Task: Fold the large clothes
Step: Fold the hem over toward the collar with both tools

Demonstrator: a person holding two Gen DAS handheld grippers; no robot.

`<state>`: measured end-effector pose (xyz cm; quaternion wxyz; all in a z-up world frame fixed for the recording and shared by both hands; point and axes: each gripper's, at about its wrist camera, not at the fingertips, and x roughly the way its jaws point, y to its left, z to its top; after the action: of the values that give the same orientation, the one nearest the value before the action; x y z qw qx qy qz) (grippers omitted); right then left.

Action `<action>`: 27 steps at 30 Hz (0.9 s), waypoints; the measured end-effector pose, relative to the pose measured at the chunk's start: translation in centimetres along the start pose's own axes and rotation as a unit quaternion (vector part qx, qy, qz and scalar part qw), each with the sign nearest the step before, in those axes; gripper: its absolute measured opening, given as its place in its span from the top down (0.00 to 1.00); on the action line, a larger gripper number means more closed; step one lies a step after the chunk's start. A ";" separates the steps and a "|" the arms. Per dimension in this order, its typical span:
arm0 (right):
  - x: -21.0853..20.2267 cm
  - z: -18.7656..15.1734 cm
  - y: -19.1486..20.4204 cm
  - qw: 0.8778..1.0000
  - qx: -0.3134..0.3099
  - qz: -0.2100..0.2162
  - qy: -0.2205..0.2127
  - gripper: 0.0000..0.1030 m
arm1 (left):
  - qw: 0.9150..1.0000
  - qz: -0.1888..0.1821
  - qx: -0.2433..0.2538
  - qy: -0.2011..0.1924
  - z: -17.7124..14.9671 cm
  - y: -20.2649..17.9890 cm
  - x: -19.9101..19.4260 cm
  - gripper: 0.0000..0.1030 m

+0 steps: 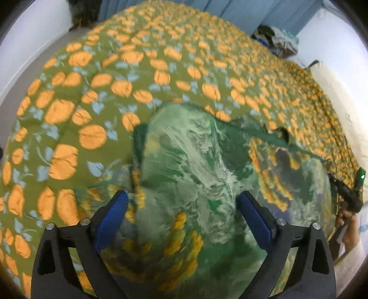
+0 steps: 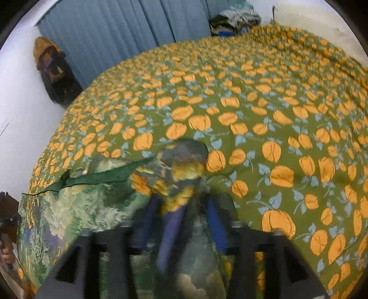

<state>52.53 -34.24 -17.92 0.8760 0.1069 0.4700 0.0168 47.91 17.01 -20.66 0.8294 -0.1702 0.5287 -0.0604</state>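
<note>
the left tongs (image 1: 181, 211) stand apart over a folded green garment (image 1: 195, 161) on the floral bedspread (image 1: 92, 92); the right tongs (image 2: 184, 218), blurred, straddle its bunched corner, grip unclear.

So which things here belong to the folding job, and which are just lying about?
Job:
green patterned cloth, folded over on the bed
orange-flowered bedspread beneath it
left tongs, open above the cloth
right tongs, blurred

Lying about:
clothes pile in the far corner
blue curtain
dark bundle against the wall
</note>
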 end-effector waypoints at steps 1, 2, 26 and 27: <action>0.3 0.0 0.0 1.000 0.002 0.005 0.013 0.47 | 1.000 -0.004 -0.001 0.007 -0.1 -0.4 0.5 0.67; 0.6 0.0 0.0 1.000 0.002 0.013 0.025 0.47 | 1.000 0.008 -0.002 0.007 -0.1 -0.8 0.5 0.79; 7.3 -2.4 3.9 0.996 -0.087 -0.011 -0.019 0.82 | 0.984 0.112 0.000 -0.137 -5.2 2.0 1.4 0.82; 7.4 -2.5 3.4 0.997 -0.079 0.001 -0.019 0.82 | 0.985 0.106 -0.004 -0.140 -5.4 2.1 1.4 0.81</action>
<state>54.89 -29.52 -24.63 0.8906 0.0384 0.4502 0.0523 43.53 17.42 -24.62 0.8961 -0.1234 0.4228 0.0539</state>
